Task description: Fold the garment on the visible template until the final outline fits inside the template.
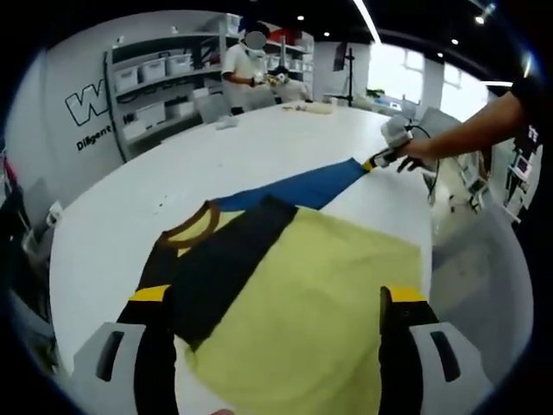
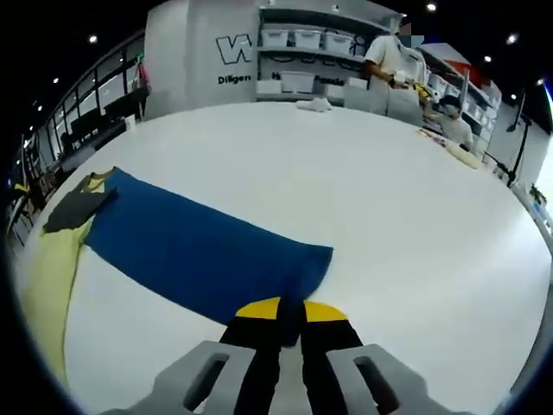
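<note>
A: Left gripper view. Garment [image 1: 302, 277] lies flat on the white table [image 1: 130, 225]: yellow body near, black panel to its left, brown collar, blue sleeve [image 1: 298, 186] running far-right. Left gripper [image 1: 281, 298] hangs over the yellow body, jaws wide apart, nothing between them.

B: And the right gripper [image 1: 378, 160]?

A: Far right, at the sleeve's end, a person's hand on it.

B: Right gripper view?

A: Blue sleeve stretched across the table from the left. Right gripper [image 2: 291, 313], jaws pinched together on the sleeve's cuff edge. Shelving [image 2: 302, 60] and people stand beyond the table.
</note>
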Action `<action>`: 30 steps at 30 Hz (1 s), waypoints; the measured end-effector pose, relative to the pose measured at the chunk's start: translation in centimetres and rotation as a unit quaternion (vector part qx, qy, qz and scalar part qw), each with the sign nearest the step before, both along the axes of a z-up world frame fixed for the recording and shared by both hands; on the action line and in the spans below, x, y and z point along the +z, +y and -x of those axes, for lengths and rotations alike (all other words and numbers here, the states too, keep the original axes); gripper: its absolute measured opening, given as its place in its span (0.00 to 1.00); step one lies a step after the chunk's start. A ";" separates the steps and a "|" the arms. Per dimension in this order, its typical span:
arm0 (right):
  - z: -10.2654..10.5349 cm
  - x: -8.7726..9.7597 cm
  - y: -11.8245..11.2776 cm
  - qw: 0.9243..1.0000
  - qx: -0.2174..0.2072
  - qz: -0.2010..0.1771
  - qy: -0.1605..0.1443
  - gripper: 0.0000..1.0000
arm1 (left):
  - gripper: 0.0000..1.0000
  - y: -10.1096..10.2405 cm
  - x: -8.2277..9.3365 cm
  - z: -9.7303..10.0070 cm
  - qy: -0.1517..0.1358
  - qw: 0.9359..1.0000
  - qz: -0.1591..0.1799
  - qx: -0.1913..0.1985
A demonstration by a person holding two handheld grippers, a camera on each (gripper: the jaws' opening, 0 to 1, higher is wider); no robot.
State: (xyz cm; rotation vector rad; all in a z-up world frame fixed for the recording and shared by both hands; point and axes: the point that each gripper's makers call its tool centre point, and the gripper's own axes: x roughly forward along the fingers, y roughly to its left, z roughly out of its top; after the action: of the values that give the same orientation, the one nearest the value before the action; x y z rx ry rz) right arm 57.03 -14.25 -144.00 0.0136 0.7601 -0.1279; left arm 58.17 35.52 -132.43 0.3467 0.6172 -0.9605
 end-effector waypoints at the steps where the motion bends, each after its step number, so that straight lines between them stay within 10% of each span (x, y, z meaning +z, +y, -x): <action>1: 0.0 0.0 0.2 1.000 -0.002 -0.009 0.003 0.00 | 0.94 0.3 -0.1 0.1 -0.001 1.000 0.000 0.002; 30: -4.1 10.0 7.3 0.989 0.063 -0.099 -0.092 0.00 | 0.94 5.2 -0.7 1.6 -0.002 0.999 0.017 0.050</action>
State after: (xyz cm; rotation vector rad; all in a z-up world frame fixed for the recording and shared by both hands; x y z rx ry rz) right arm 61.13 -6.91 -133.99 0.1632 0.5857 0.0694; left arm 56.56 40.74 -133.15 0.2851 0.6093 -0.8726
